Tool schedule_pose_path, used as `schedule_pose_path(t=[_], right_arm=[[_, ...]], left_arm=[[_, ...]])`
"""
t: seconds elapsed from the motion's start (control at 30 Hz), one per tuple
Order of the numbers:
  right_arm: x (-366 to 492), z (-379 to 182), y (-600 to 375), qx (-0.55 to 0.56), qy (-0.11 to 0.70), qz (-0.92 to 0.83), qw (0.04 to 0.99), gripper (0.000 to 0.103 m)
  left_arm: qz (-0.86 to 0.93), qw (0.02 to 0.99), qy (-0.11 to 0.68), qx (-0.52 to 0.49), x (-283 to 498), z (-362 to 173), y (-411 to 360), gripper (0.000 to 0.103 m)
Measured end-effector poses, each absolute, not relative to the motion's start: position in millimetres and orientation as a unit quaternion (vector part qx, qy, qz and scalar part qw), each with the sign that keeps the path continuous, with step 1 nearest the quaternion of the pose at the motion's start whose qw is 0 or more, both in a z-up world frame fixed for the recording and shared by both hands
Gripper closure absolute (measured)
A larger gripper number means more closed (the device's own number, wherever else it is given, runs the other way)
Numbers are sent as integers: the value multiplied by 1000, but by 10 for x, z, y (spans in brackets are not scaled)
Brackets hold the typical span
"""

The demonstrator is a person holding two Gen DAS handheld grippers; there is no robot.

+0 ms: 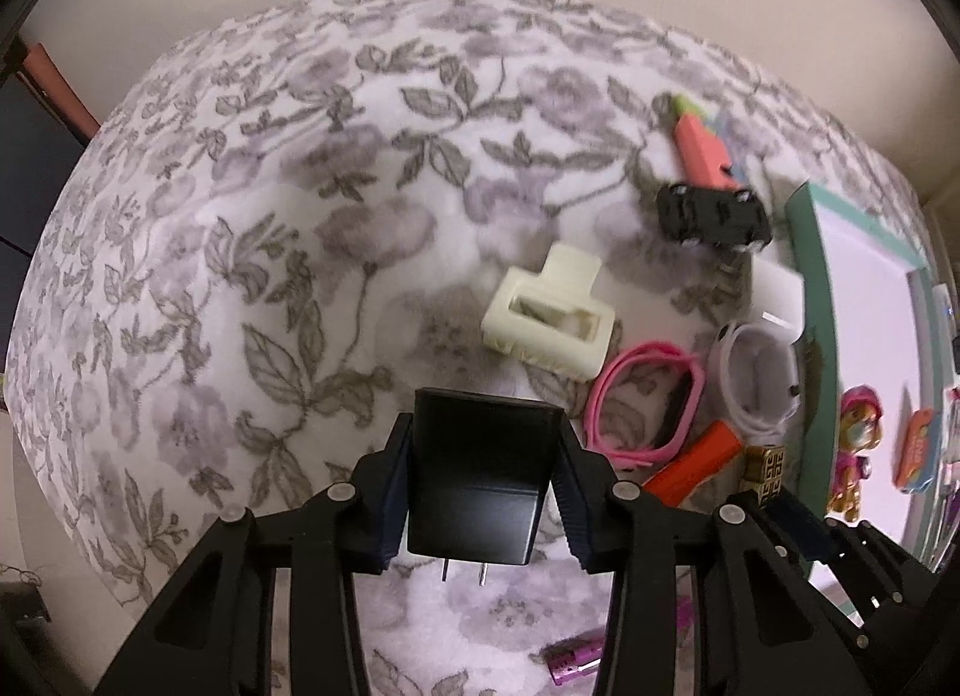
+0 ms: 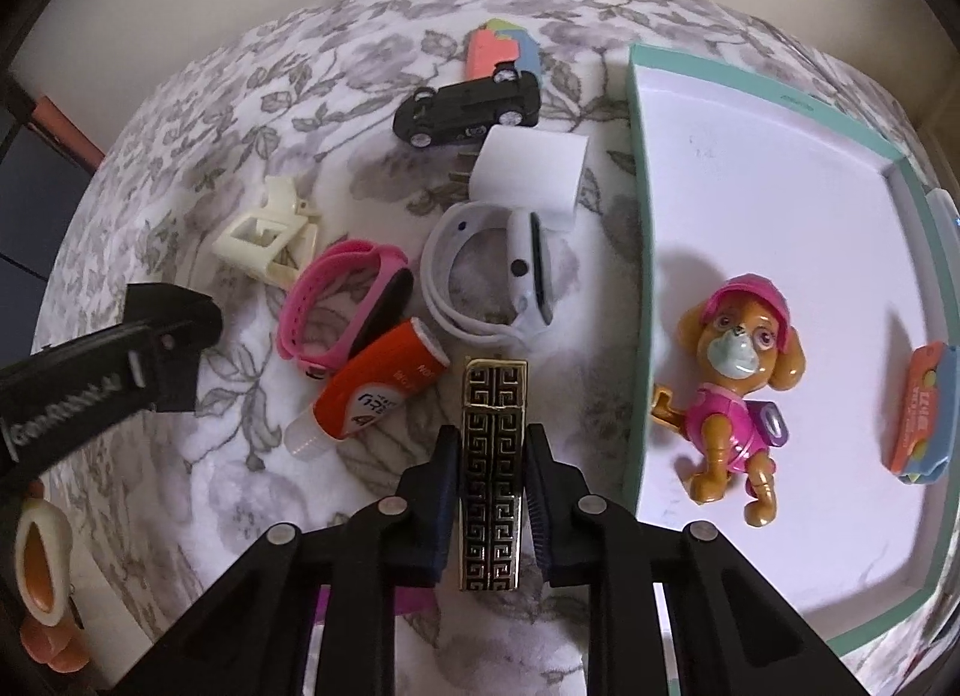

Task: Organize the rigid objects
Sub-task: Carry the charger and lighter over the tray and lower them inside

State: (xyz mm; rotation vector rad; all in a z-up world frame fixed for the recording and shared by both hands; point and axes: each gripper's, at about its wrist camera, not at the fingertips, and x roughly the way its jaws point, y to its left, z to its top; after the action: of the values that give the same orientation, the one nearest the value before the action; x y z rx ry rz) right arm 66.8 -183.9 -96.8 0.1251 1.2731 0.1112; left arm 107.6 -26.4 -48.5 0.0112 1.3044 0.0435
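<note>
The left gripper (image 1: 483, 492) pinches a black plug adapter (image 1: 480, 474) between its two pads, the adapter's two metal prongs pointing toward the camera and the block lifted clear of the floral blanket (image 1: 240, 228). The right gripper (image 2: 492, 492) is pressed onto a narrow black-and-gold patterned case (image 2: 493, 456), which stands lengthwise between its fingers above the blanket.

Just beyond the left gripper lies a cream hair claw clip (image 1: 549, 315). To its right, a pink watch band (image 1: 645, 399) and a white watch band (image 1: 759, 378) lie side by side, and a white plug adapter (image 2: 528, 171) lies at the far edge of the white band. Farther off lies a black toy car (image 2: 468, 108), with a multicoloured eraser (image 2: 501, 51) just behind it. An orange tube with a clear cap (image 2: 375, 390) lies near the pink band, immediately left of the patterned case.

On the right of the blanket sits a shallow tray with a teal rim (image 2: 639, 252) and white floor. Inside it lie a toy puppy figure in a pink outfit (image 2: 729, 396) on the near left side and an orange-and-blue packet (image 2: 921, 414) well apart from it at the right edge.

In the right wrist view, the left gripper's black arm enters from the left edge, near the hair claw clip.
</note>
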Motion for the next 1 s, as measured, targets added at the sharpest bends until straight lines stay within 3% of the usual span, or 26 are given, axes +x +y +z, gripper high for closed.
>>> schedule_pose_path(t=[0.5, 1.0], right_arm=[[619, -641, -2052, 95, 561, 51, 821, 81], [373, 176, -2719, 128, 469, -8, 874, 81]], left_arm=[[14, 821, 570, -26, 1029, -162, -134, 59], [-74, 863, 498, -42, 781, 369, -591, 59]])
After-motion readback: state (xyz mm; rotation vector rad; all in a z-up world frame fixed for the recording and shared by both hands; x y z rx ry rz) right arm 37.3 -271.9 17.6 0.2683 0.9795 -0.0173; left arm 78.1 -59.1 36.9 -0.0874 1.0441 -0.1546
